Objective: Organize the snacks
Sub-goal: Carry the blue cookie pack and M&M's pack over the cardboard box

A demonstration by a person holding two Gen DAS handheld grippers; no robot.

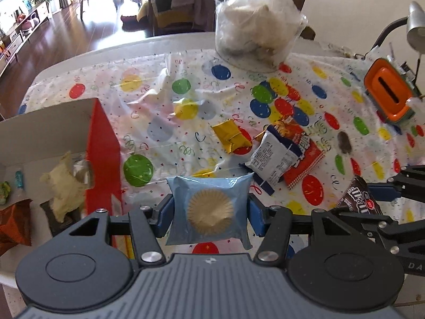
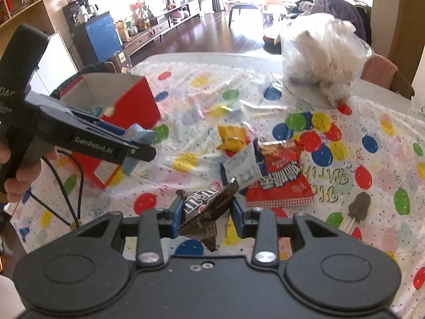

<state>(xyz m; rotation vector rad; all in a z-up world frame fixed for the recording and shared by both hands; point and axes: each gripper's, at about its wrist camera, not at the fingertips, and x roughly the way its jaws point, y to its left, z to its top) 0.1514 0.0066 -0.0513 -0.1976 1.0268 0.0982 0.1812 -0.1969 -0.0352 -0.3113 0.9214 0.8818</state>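
Balloon-print tablecloth point(image 1: 164, 101), bare ahead of both tongs

Left gripper point(image 1: 209, 208) clamps blue cake packet point(image 1: 209, 207), red box point(image 1: 103, 148) edge just left; right gripper point(image 2: 205, 212) pinches brown candy bag point(image 2: 204, 207).

Black tongs point(image 1: 209, 212) (blue pads, silver screws)

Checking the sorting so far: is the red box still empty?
Not empty. The left wrist view looks into the open red box: a cream wrapped snack and an orange-brown packet already lie inside.
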